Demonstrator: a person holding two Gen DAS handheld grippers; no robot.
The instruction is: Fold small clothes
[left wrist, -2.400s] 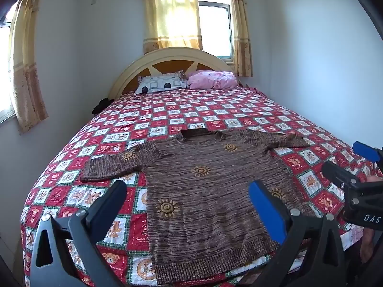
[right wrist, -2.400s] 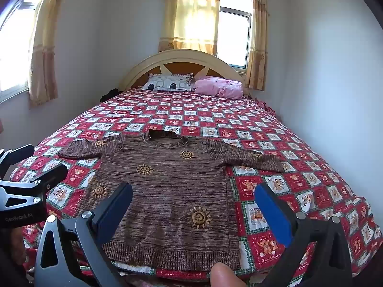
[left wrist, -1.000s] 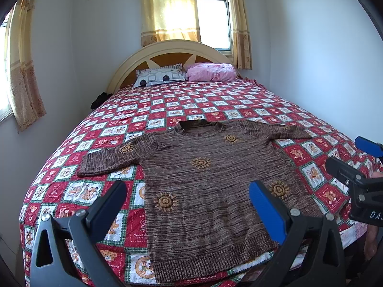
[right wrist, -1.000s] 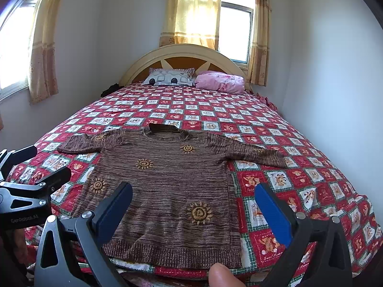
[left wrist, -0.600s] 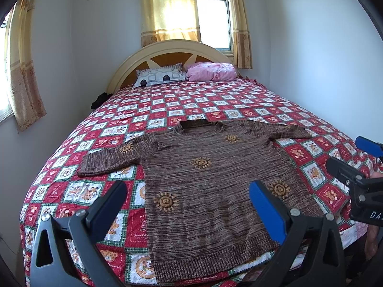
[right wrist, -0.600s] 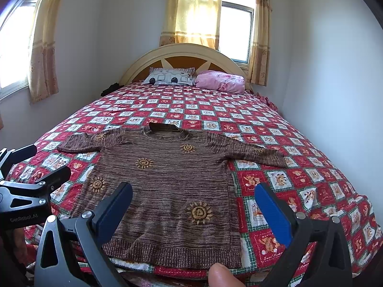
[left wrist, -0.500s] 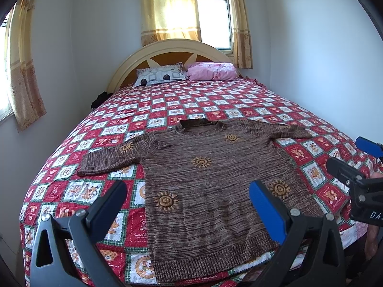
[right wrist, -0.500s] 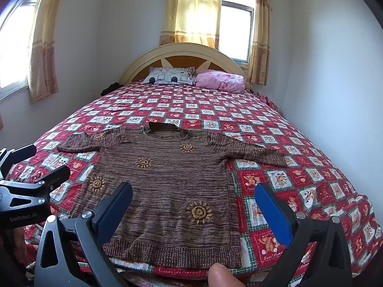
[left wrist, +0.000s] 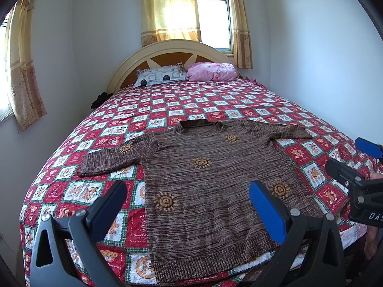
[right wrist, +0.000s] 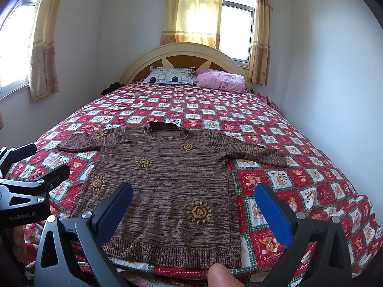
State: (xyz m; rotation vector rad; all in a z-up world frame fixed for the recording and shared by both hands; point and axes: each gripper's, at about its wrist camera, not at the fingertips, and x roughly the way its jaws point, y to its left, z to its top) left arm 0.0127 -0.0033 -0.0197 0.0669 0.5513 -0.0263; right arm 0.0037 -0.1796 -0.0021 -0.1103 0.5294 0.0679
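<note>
Sweater (left wrist: 215,179) lying flat, face up, sleeves spread, on bed (left wrist: 215,100). Left gripper (left wrist: 189,203) and right gripper (right wrist: 194,205) hovering near hem, jaws wide open, gripping nothing. Folding not started; next calling for sleeve pinch.

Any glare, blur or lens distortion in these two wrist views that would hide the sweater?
Left wrist: the window is blown out and fisheye bends the walls, but the brown sweater is sharp and evenly lit. Right wrist: same overexposed window, dark corner vignette, sweater crisp; a blurry fingertip intrudes at the bottom edge.
</note>
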